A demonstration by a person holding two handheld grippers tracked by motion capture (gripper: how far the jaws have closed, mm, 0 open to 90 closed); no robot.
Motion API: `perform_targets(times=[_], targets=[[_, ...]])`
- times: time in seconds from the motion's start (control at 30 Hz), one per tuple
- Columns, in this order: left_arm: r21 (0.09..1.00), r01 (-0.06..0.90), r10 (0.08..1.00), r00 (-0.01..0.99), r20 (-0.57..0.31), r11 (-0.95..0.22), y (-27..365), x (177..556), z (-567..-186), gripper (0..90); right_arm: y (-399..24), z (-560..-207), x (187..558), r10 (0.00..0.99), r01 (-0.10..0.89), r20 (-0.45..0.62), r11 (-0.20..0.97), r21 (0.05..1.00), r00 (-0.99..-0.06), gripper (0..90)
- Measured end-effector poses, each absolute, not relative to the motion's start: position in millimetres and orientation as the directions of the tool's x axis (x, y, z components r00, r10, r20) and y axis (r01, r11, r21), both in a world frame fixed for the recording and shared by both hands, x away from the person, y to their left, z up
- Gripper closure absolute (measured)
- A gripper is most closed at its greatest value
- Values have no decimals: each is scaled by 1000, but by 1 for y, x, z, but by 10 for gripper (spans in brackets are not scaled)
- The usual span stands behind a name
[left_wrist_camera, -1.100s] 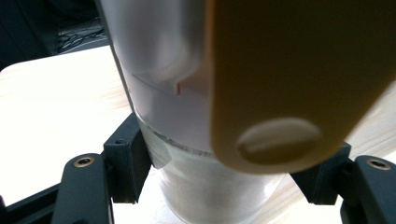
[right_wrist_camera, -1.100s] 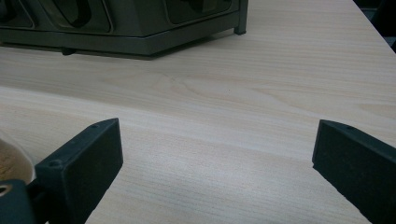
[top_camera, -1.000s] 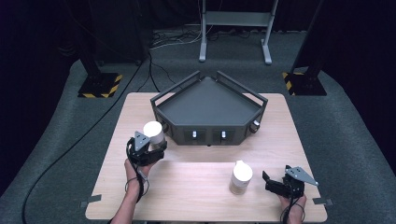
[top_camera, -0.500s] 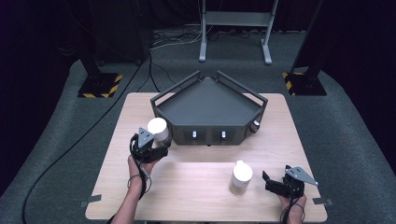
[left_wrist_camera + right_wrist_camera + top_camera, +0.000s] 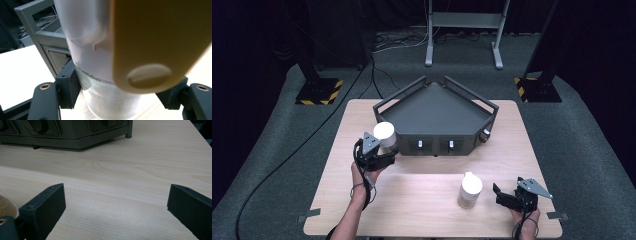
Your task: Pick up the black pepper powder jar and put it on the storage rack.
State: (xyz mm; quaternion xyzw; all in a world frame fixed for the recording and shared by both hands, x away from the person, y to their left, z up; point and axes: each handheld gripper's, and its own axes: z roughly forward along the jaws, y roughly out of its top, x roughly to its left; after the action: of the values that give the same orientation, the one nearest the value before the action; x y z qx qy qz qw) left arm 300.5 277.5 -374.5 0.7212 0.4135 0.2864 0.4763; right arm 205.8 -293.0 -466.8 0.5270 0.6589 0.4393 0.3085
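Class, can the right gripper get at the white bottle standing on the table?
Probably yes: the right gripper has open jaws, and bare table lies between it and the white bottle beside it.

High view looks down; both gripper views sit close, sharing the grey tray point(image 5: 432, 107)

White container point(image 5: 92, 57) top cut off by upper edge in left gripper view; blurred tan tag point(image 5: 155, 42) covers its right side. Dark tray point(image 5: 67, 132) cropped at top, right gripper view.
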Motion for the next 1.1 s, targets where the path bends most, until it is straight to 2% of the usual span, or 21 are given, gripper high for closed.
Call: perform_targets(times=[1.1], targets=[[931, 297, 857, 515, 29, -210, 270, 316, -346, 305, -294, -467, 206, 965, 426, 62, 55, 903, -255, 11]])
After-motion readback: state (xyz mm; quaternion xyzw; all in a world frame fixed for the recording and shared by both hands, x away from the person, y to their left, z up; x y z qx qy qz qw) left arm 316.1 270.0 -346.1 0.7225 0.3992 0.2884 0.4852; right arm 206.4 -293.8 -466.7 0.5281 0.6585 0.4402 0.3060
